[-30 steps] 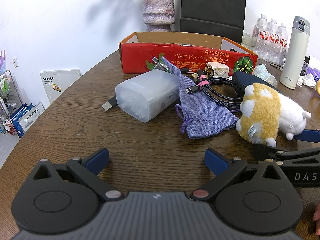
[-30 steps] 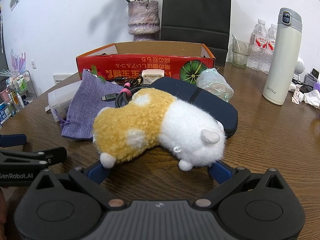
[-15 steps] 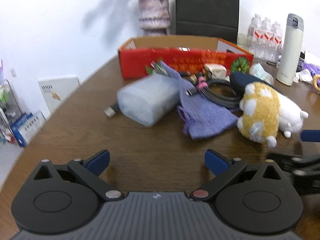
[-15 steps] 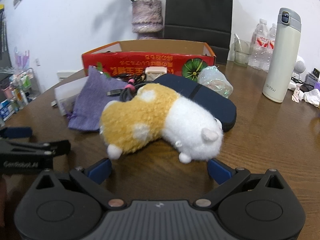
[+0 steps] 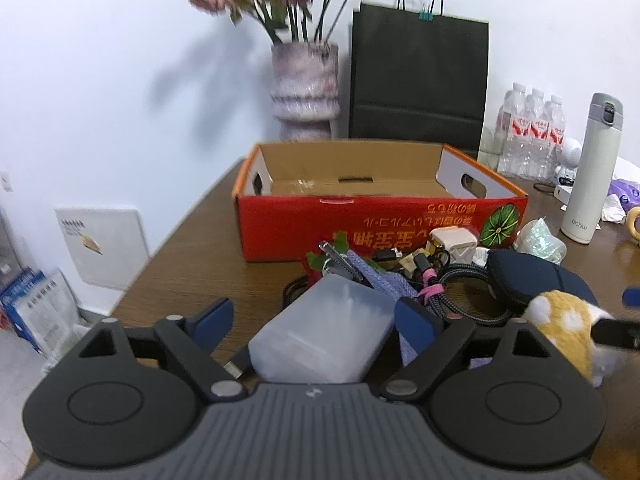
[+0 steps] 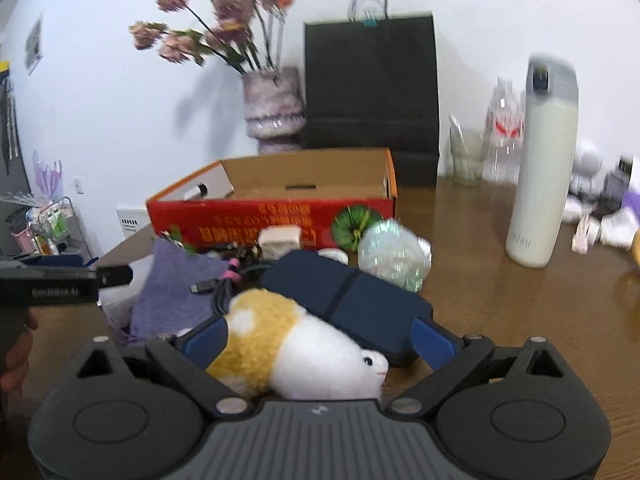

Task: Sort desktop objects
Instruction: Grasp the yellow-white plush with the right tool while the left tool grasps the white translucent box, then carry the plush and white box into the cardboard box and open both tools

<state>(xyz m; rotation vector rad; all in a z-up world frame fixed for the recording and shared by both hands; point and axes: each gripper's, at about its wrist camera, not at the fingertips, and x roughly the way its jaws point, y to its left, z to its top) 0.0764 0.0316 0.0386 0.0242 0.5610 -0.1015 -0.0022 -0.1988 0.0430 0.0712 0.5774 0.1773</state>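
The left gripper [image 5: 314,316] stands spread around a frosted translucent plastic box [image 5: 324,336]; its jaws have just been closing, the right pad beside the box's edge, the left pad apart. The right gripper [image 6: 320,340], also just closing, straddles a yellow-and-white plush toy [image 6: 292,348], the left pad touching its fur, the other clear. Beyond lie a purple cloth pouch [image 6: 176,288], a braided cable [image 5: 460,300] and a navy zip case [image 6: 352,292] on the brown wooden table [image 6: 500,300]. Farther back, toward the table's far edge, sits an open red cardboard box [image 5: 380,220].
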